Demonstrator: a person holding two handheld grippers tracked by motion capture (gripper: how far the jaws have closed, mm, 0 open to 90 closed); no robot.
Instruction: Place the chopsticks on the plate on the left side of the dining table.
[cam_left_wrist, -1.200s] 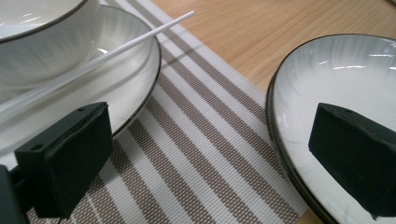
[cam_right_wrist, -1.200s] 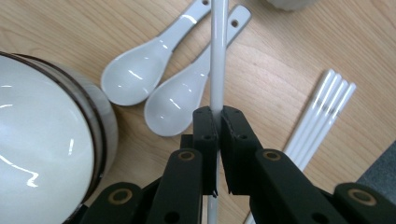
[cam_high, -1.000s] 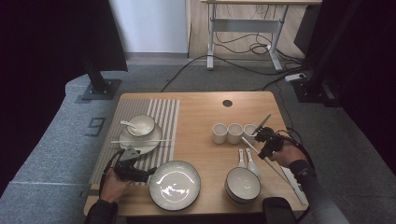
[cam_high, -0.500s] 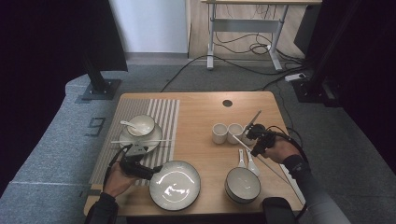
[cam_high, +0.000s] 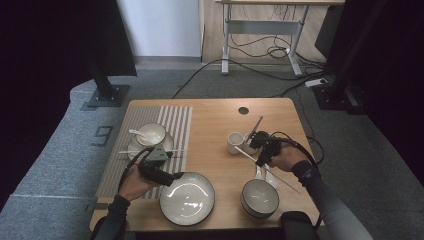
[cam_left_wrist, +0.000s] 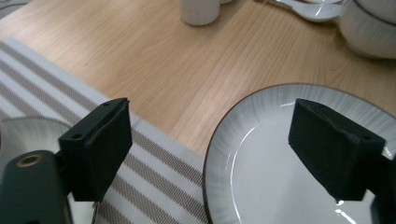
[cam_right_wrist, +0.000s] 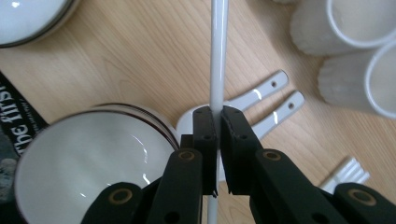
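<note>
A wooden table (cam_high: 215, 115) seen from above, being laid for a meal. At far left lies a striped mat (cam_high: 175, 120) carrying a finished setting: one small bowl with a spoon, on a saucer (cam_high: 135, 147), with one chopstick lying across it. Just right of that, the left gripper (cam_high: 172, 176) hovers at the edge of the big plate (cam_high: 187, 198), its jaws spread wide and holding nothing; in the left gripper view they straddle the plate's (cam_left_wrist: 280, 186) rim, likely lining up to grasp it.

Right of centre stand two white cups (cam_high: 235, 142), possibly a third hidden behind the hand. The right gripper (cam_high: 260, 159) has its jaws pressed together on one white chopstick (cam_right_wrist: 218, 51), held clear of the table above the spare tableware. The grip sits partway along the stick, probably to keep it balanced in carrying. Beneath it lie two white spoons (cam_right_wrist: 266, 100) side by side, a chopstick rest (cam_right_wrist: 348, 175), and stacked bowls (cam_high: 260, 197), two as far as the rims show.
</note>
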